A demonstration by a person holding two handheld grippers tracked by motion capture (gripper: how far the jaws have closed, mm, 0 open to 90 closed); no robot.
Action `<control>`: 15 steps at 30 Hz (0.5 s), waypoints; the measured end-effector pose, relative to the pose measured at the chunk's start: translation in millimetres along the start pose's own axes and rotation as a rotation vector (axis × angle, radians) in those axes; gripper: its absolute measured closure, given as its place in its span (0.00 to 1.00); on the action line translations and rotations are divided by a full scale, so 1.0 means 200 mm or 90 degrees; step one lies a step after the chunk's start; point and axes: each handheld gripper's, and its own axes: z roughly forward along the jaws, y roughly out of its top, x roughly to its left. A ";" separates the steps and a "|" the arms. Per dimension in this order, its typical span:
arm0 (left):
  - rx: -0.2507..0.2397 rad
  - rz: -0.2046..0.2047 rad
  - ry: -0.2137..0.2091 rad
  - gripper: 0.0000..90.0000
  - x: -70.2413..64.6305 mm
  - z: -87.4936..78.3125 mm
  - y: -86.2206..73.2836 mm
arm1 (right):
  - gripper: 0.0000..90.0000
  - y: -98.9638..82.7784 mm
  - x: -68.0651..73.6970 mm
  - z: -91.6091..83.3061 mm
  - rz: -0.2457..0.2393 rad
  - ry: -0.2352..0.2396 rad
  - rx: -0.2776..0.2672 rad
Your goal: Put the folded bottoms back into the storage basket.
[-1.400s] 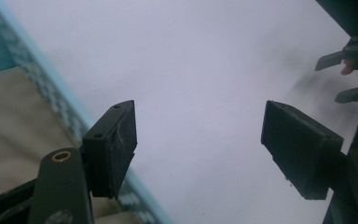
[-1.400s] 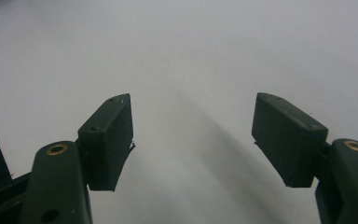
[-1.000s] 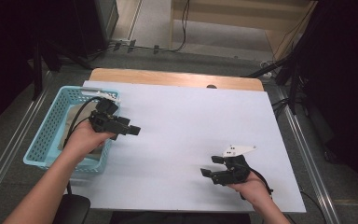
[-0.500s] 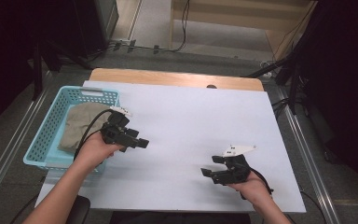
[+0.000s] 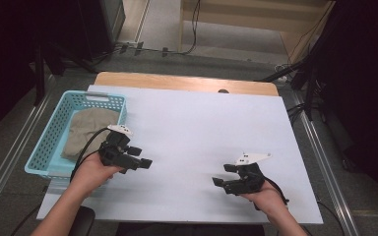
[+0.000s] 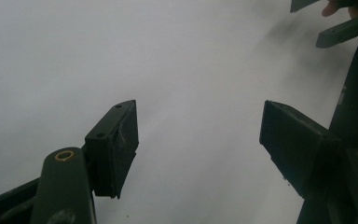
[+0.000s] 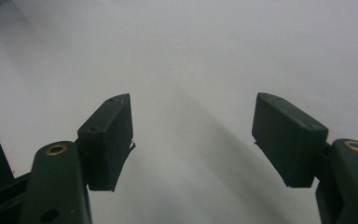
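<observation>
My left gripper hovers low over the white table, just right of a turquoise basket. Its jaws stand open with nothing between them, as the left gripper view confirms. A crumpled beige cloth lies inside the basket, apart from both grippers. Near the table's front right, my right gripper points left and is also open and empty, with bare tabletop between its pads. The right gripper's jaw tips appear at the top right of the left gripper view.
A wooden strip runs along the table's far edge. Metal rails flank the table on both sides. Cables and dark equipment legs lie on the floor beyond the table.
My left hand has moved off the basket, toward the person and slightly right, sinking lower over the table; the cloth in the basket is now uncovered. The right gripper has stayed put.
</observation>
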 end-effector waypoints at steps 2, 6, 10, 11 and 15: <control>0.001 0.002 -0.002 0.31 -0.01 0.00 -0.01 | 0.31 0.00 0.00 0.00 -0.001 0.000 0.002; 0.003 0.005 0.000 0.31 -0.02 0.01 -0.02 | 0.31 0.00 0.00 0.00 -0.002 0.001 0.002; 0.002 -0.005 -0.005 0.31 -0.01 0.01 -0.02 | 0.31 0.00 0.00 0.00 -0.002 0.001 0.002; 0.001 -0.008 -0.008 0.31 -0.01 0.01 -0.02 | 0.31 0.00 0.00 0.00 -0.003 0.001 0.002; 0.003 -0.006 -0.008 0.31 -0.01 0.02 -0.02 | 0.31 0.00 0.00 0.00 -0.004 0.001 0.002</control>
